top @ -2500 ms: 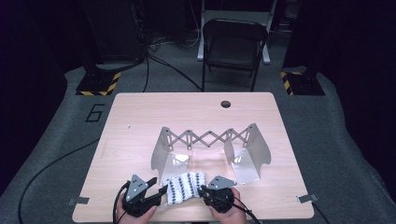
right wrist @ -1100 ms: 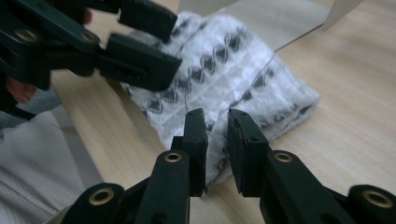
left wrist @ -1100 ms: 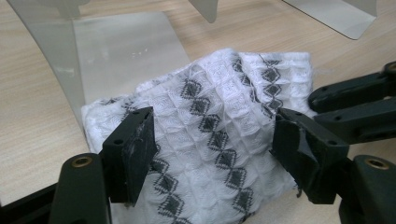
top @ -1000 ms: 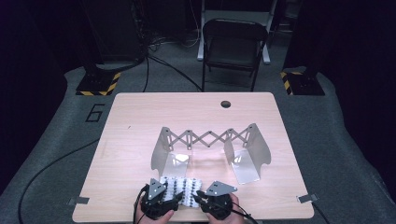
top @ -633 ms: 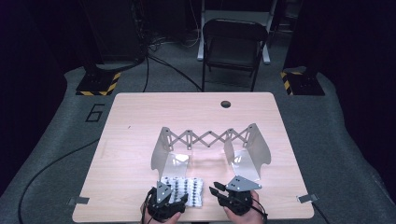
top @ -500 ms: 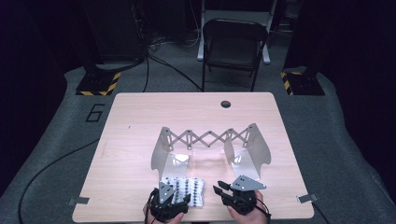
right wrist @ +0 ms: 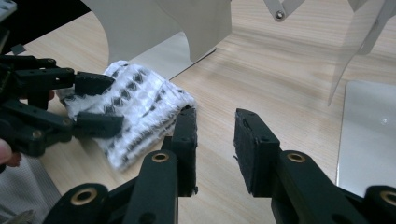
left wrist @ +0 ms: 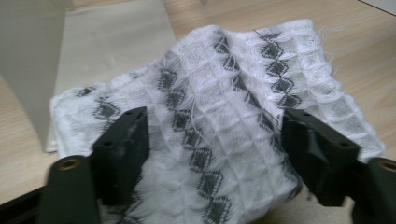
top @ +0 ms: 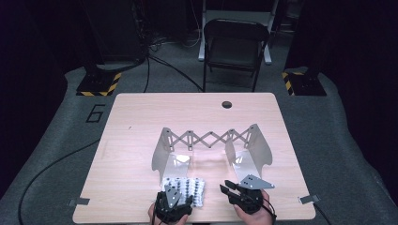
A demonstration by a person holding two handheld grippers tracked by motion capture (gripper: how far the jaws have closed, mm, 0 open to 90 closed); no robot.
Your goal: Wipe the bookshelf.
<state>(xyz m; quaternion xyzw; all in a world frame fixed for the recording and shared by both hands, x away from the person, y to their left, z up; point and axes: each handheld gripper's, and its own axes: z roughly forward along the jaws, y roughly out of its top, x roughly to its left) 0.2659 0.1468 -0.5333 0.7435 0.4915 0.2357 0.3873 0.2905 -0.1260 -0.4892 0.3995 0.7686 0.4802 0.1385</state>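
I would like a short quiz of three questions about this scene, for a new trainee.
1. True or false: the white waffle-weave cloth with grey diamonds lies between the jaws of the left hand-held gripper.
2. What does the right hand-held gripper hold?
3. The cloth lies nearest to which part of the grey metal expanding rack: A left panel, B right panel?

Key: 1 true; 2 nothing, its jaws are open and empty; 3 A.

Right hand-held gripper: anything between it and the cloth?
Nothing. In the right gripper view, bare tabletop shows between the open jaws of the right hand-held gripper, and its left jaw sits right at the edge of the cloth.
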